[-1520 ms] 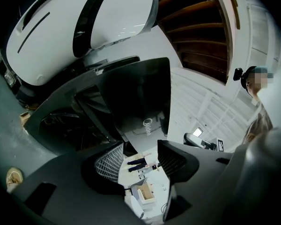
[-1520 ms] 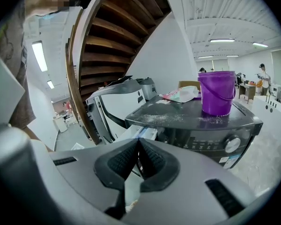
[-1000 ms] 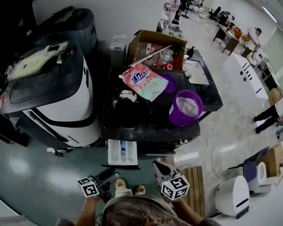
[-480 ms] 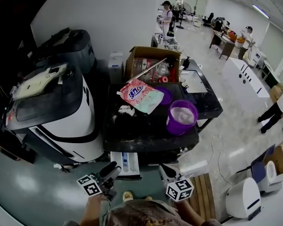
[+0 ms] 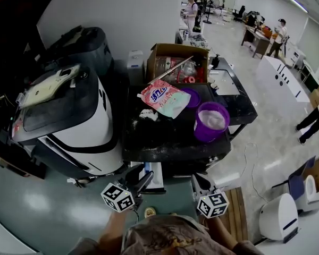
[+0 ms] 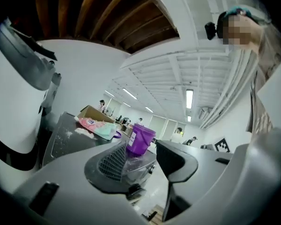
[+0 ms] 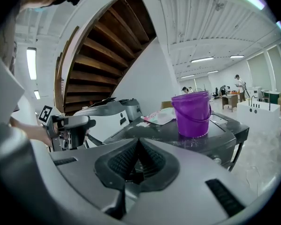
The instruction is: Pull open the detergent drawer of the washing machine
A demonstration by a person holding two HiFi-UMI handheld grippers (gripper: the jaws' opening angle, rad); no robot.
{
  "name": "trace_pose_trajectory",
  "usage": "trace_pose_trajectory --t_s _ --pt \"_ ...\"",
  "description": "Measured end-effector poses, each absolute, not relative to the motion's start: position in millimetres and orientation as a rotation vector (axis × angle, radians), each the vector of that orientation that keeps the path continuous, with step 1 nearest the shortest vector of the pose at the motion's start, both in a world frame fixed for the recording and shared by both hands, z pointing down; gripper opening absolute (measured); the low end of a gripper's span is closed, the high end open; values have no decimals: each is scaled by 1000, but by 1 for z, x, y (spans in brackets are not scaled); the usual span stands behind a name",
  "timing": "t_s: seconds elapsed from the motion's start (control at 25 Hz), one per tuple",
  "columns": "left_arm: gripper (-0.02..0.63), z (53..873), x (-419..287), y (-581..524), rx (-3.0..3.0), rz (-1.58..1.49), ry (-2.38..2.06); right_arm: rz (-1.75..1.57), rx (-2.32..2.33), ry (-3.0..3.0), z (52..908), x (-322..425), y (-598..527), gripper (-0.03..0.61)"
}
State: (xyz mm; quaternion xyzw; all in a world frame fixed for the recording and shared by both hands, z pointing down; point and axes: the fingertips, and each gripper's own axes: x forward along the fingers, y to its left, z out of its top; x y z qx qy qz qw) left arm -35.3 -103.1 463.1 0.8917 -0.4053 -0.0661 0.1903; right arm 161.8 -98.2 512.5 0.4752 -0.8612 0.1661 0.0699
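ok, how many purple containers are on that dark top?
2: a purple bucket at the front right, and a shallow purple dish behind it, partly under the detergent bag. More could be hidden inside the cardboard box.

The right gripper (image 7: 138,146) has its jaws pressed together, with nothing between them. Beyond them a purple bucket (image 7: 192,112) stands upright on a dark surface (image 7: 173,134) flecked with white specks. A pink bag (image 7: 160,116) lies on the same surface, behind the bucket to its left. A white machine (image 7: 107,114) stands further left, under a wooden stair (image 7: 103,46). People (image 7: 237,86) stand far off at the right.
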Motion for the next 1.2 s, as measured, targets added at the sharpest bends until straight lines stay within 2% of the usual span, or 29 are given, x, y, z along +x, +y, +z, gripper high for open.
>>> trace_pose_trajectory --t_s 0.44,0.64,1.2 --pt "79 480 -33 -98 2558 -53 -1298 458 1450 -2574 516 163 -93 3" --pt "37 489 -39 -96 2515 -41 -1357 460 1460 -2573 517 166 -92 3" --pt "21 499 -56 -98 2428 -14 -1437 458 1431 -2586 522 161 -88 1"
